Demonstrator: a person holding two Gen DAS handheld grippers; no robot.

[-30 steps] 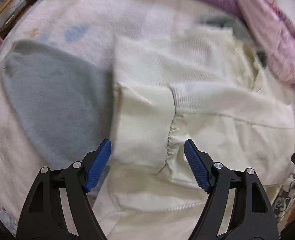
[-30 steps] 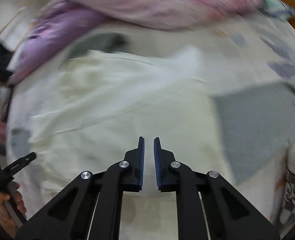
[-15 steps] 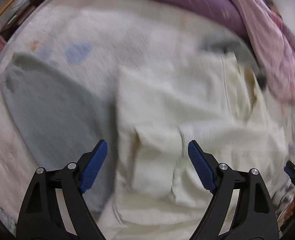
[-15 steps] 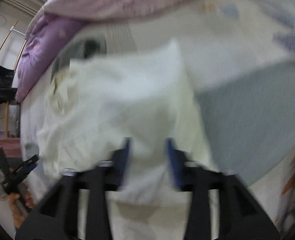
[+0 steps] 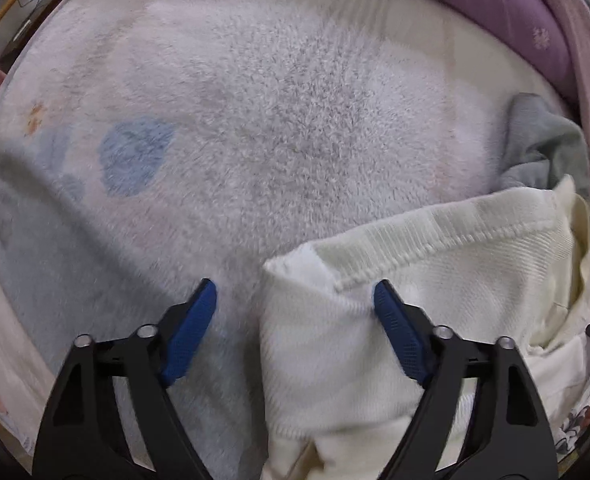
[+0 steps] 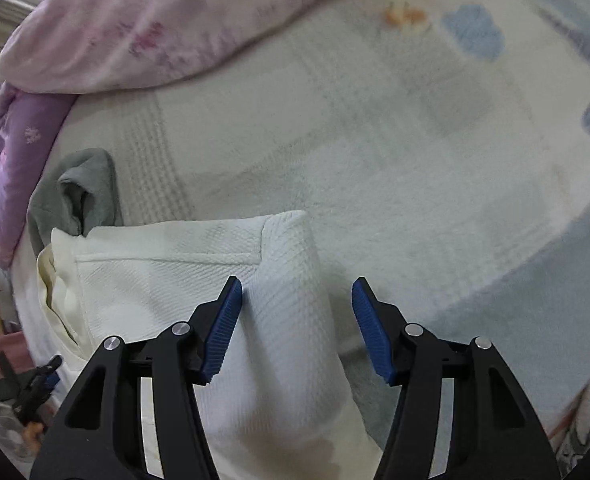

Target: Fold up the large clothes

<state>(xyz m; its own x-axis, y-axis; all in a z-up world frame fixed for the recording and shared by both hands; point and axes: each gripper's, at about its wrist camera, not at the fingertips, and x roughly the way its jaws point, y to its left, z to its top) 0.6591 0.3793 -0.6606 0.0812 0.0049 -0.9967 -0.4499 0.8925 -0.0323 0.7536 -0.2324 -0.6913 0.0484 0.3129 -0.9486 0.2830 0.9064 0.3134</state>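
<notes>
A cream knit garment (image 5: 435,280) lies folded on the bed; in the right wrist view it (image 6: 167,280) fills the lower left. My left gripper (image 5: 293,284) points down over its near corner. Its jaws are closing, with that corner between them, the right pad over the ribbed hem and the left pad over the blanket, neither pressing. My right gripper (image 6: 297,280) stands open over the garment's folded right edge. The fold lies between its fingers, beside the left pad and not gripped.
A white fleece blanket (image 5: 295,100) with blue patches covers the bed. A crumpled grey garment (image 5: 543,148) lies behind the cream one. Purple bedding (image 5: 475,8) and a pink quilt (image 6: 155,20) are heaped at the back. A pale grey cloth (image 6: 535,300) lies to the right.
Both grippers moved across the cream garment to its far edge and came lower. The right gripper went from shut to open. The left jaws stand narrower than half a second ago.
</notes>
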